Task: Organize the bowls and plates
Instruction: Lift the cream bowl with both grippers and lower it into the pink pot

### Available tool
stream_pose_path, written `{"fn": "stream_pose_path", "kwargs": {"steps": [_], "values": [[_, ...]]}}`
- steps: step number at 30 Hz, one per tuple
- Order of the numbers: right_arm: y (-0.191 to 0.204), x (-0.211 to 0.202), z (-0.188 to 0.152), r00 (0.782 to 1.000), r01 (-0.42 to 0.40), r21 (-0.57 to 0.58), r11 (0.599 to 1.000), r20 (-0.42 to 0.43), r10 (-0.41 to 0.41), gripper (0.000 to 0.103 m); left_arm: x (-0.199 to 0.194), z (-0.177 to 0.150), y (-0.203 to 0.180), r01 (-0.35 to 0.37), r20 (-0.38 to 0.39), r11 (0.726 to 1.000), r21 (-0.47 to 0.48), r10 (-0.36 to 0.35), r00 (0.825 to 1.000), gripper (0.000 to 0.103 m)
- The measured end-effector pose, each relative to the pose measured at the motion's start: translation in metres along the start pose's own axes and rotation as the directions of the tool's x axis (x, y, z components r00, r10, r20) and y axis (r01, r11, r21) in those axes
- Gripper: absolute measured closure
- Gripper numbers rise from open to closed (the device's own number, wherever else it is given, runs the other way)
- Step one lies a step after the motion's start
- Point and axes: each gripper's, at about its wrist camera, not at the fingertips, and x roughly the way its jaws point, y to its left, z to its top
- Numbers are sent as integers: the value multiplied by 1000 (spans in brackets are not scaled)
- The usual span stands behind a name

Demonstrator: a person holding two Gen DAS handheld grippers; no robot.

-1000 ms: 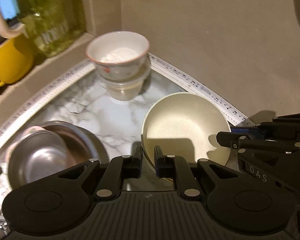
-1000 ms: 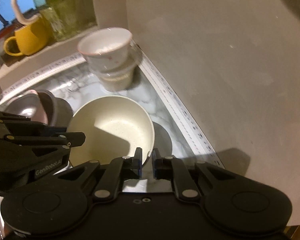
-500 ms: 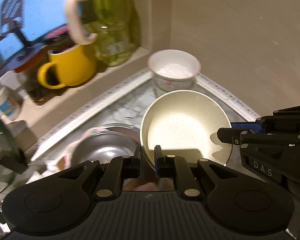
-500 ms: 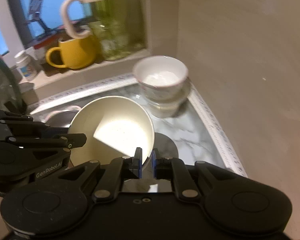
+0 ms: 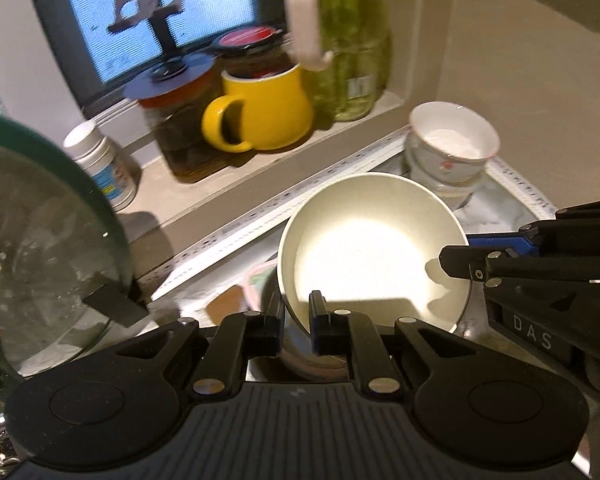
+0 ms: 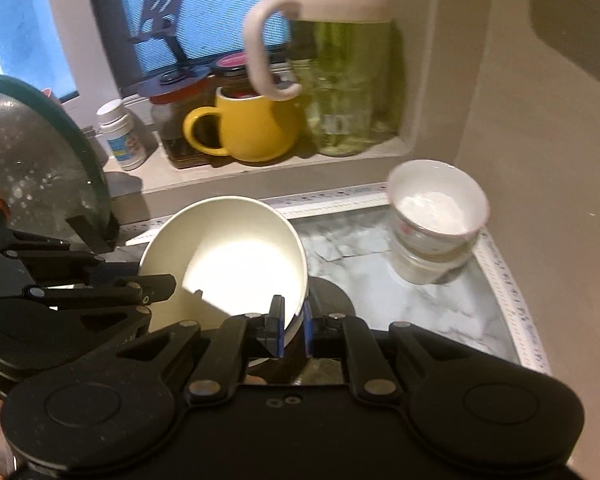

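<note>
A cream bowl (image 5: 374, 252) is held in the air by both grippers. My left gripper (image 5: 296, 316) is shut on its near left rim. My right gripper (image 6: 292, 330) is shut on its right rim; the bowl also shows in the right wrist view (image 6: 224, 256). A small white bowl with a red pattern (image 5: 454, 142) sits stacked on another bowl in the back right corner of the marble counter (image 6: 420, 304); it also shows in the right wrist view (image 6: 438, 204). A pink-rimmed dish (image 5: 256, 284) lies partly hidden under the cream bowl.
A window ledge holds a yellow mug (image 5: 264, 118), a green glass jug (image 5: 352, 44), dark jars (image 5: 184, 128) and a small white bottle (image 5: 100, 164). A glass lid with green rim (image 5: 40, 240) stands at the left. The beige wall (image 6: 540, 160) closes the right side.
Both grippers have lifted the cream bowl up off the counter and tilted upward. The window ledge and the glass lid have come into view; the steel bowl has dropped out of sight.
</note>
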Motion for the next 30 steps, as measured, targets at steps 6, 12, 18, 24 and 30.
{"fn": "stream_pose_path", "kwargs": {"steps": [6,12,18,24,30], "values": [[17,19,6,1000,-15,-13,1000,-25,14,93,18,-2,15,-5,-50,1000,-21,4,999,92],[21,39,6,998,-16,-21,1000,-64,14,93,32,-4,16,0,-85,1000,-17,-2,996,92],[19,55,3,994,-20,-30,999,-108,16,93,40,-2,14,-1,-107,1000,-11,-1,994,92],[17,64,2,991,-19,-35,999,-132,14,93,47,-1,13,-4,-126,1000,-1,3,992,92],[18,73,0,989,-16,-47,999,-150,9,93,56,-4,14,-7,-145,1000,-4,6,989,91]]}}
